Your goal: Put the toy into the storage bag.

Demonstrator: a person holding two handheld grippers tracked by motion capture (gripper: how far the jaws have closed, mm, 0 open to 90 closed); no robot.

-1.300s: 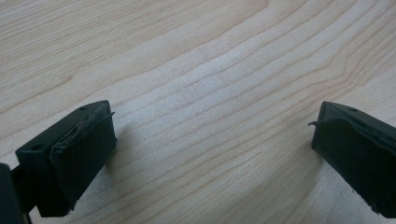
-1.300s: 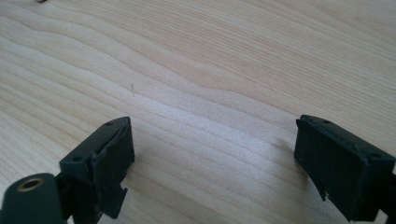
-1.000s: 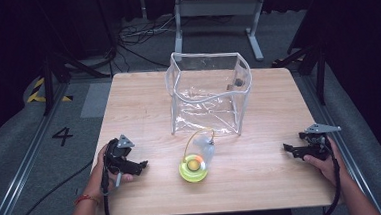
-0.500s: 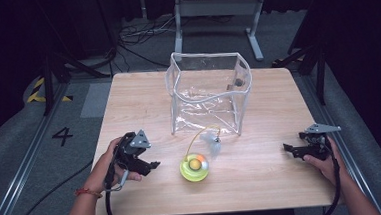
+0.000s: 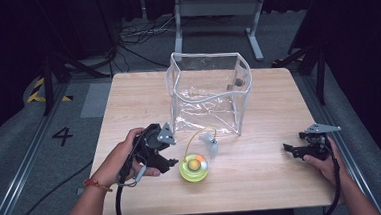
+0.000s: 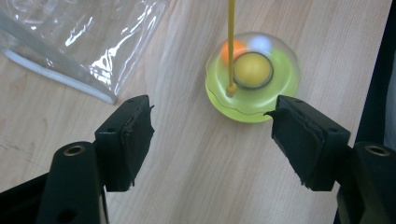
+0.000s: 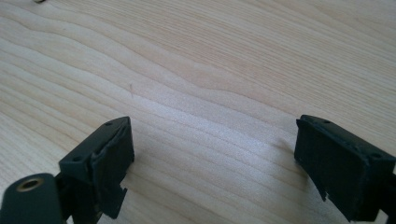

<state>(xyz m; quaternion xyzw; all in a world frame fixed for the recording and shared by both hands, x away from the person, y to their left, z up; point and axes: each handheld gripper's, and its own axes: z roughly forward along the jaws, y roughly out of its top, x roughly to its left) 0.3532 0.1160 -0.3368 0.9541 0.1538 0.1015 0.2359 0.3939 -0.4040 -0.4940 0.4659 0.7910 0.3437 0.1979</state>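
Nearing toy point(image 6: 252, 79), left hand-held gripper point(image 6: 212, 135) half-open

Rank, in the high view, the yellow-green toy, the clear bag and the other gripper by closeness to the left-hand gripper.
From the left gripper:
1. Yellow-green toy, just to its right on the table.
2. Clear bag, standing behind it, toward the table's far side.
3. Right gripper, across at the table's right edge.

You have a light wooden tabletop point(image 5: 263, 178) with plain grain before you. A clear plastic bag point(image 5: 208, 94) stands open toward the far edge, about midway between the left and right edges. Nearer your edge, just in front of the bag, lies a round yellow-green toy point(image 5: 193, 168) with a thin yellow cord arching up from it. A small clear piece point(image 5: 212, 147) lies just beside it.
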